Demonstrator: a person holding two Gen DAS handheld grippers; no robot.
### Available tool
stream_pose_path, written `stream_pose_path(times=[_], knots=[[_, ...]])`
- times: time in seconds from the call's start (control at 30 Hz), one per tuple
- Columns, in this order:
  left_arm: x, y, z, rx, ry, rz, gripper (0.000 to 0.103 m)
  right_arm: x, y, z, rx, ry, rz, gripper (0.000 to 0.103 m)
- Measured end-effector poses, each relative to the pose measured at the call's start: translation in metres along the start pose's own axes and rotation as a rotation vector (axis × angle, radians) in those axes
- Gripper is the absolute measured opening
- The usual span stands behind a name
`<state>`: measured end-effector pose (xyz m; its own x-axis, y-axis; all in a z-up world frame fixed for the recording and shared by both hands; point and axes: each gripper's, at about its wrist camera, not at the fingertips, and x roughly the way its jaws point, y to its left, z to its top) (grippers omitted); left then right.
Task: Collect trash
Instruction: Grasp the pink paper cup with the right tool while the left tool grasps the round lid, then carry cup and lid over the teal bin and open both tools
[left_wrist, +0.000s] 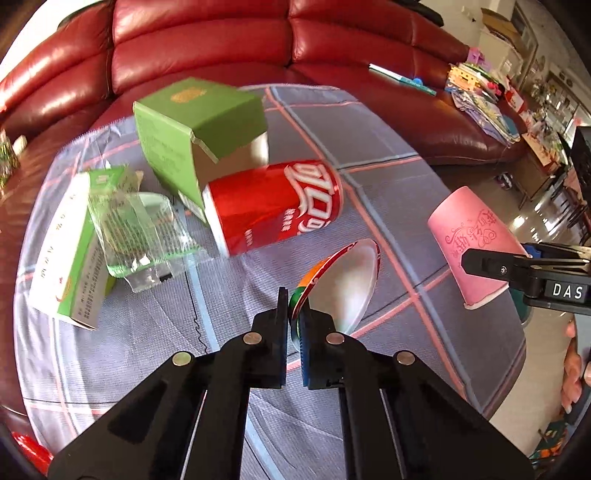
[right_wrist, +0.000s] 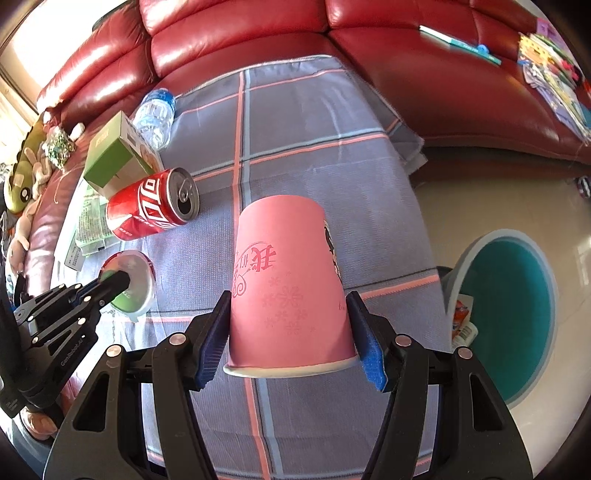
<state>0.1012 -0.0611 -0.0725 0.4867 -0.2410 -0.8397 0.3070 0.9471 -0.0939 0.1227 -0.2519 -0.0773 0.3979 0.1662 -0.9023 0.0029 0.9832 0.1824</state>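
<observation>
The pink paper cup (right_wrist: 290, 284) is sitting upside down in the right claw (right_wrist: 291, 338), blue pads pressing on both sides near the rim, so it's getting carried, not resting on anything. Meanwhile the left claw (left_wrist: 293, 328) is pinching shut on the edge of a round foil lid (left_wrist: 341, 282), the silver-inside, printed-outside kind, and holding it tilted just above the surface (left_wrist: 388, 192).

So both hands are loaded, and this is looking like the haul-it-to-the-bin step. The teal bin (right_wrist: 508, 314) is standing on the floor off the right edge of the surface, already with some wrappers in it. Next move is probably swinging the cup over that opening and letting go, then the lid; the lid grip is thin, so it could be slipping.

Still waiting on the surface: a red soda can (left_wrist: 273, 205) lying on its side, an open green box (left_wrist: 192, 129) touching it, a second green box (left_wrist: 72, 251) under crinkly clear wrap (left_wrist: 142, 236), and a water bottle (right_wrist: 155, 114) farther back. The surface is wearing a grey plaid cloth, with a big red leather sofa (left_wrist: 207, 33) wrapping around behind, books piled on it.
</observation>
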Motion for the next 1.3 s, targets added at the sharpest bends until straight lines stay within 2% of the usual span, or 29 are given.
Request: stream_pose_path(times=[0.17, 0.37, 0.8, 1.0, 1.3], knots=[[-0.017, -0.020, 0.006, 0.033, -0.025, -0.015, 0.005, -0.021, -0.016, -0.007, 0.021, -0.038, -0.003, 0.062], [-0.038, -0.055, 0.014, 0.097, -0.065, -0.040, 0.005, -0.048, -0.055, -0.018, 0.070, -0.079, -0.022, 0.063], [-0.034, -0.172, 0.030, 0.261, -0.059, -0.125, 0.005, -0.109, -0.179, -0.058, 0.207, -0.142, -0.130, 0.063], [-0.033, -0.217, 0.030, 0.313, -0.060, -0.152, 0.005, -0.119, -0.219, -0.075, 0.260, -0.154, -0.139, 0.063], [-0.022, -0.268, 0.024, 0.361, -0.041, -0.184, 0.005, -0.113, -0.248, -0.087, 0.298, -0.133, -0.122, 0.063]])
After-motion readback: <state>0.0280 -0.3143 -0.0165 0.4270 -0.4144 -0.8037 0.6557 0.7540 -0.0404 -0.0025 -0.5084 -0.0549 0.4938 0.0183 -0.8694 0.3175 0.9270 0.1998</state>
